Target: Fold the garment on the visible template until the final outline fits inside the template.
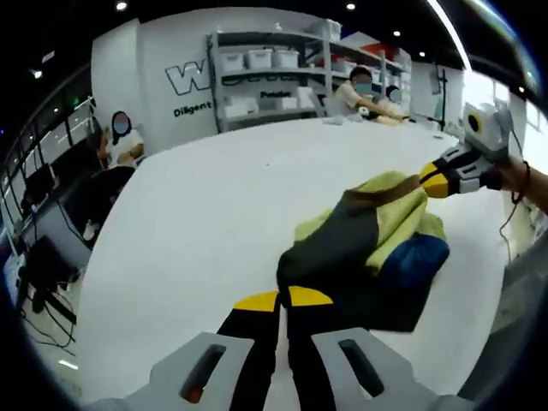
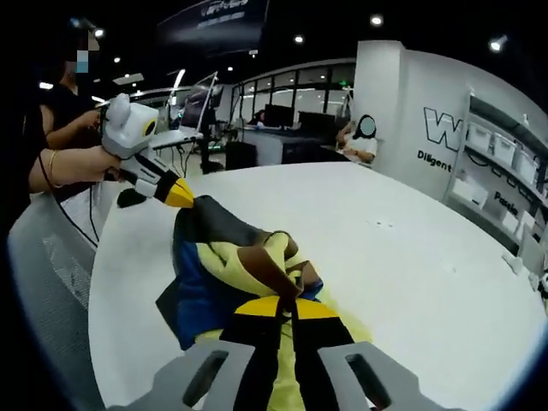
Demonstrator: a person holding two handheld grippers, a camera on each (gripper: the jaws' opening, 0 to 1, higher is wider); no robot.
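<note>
A crumpled garment [image 1: 368,248] in black, yellow-green and blue lies bunched on the white table [image 1: 214,214]. My left gripper [image 1: 282,300] is shut on its black edge, nearest the camera in the left gripper view. My right gripper [image 1: 432,181] comes in from the right, held by a hand, and pinches the yellow-green part at the garment's far side. In the right gripper view, my right gripper [image 2: 287,308] is shut on yellow and brown fabric of the garment [image 2: 214,274]. Beyond it, my left gripper [image 2: 180,195] grips the dark corner, which looks slightly lifted.
The round white table [image 2: 411,257] stretches wide beyond the garment, with its curved edge near the person [image 2: 60,103] holding the grippers. Shelves with white bins [image 1: 265,77] stand at the back. People sit at the far table edge [image 1: 364,94] and at the left [image 1: 120,141].
</note>
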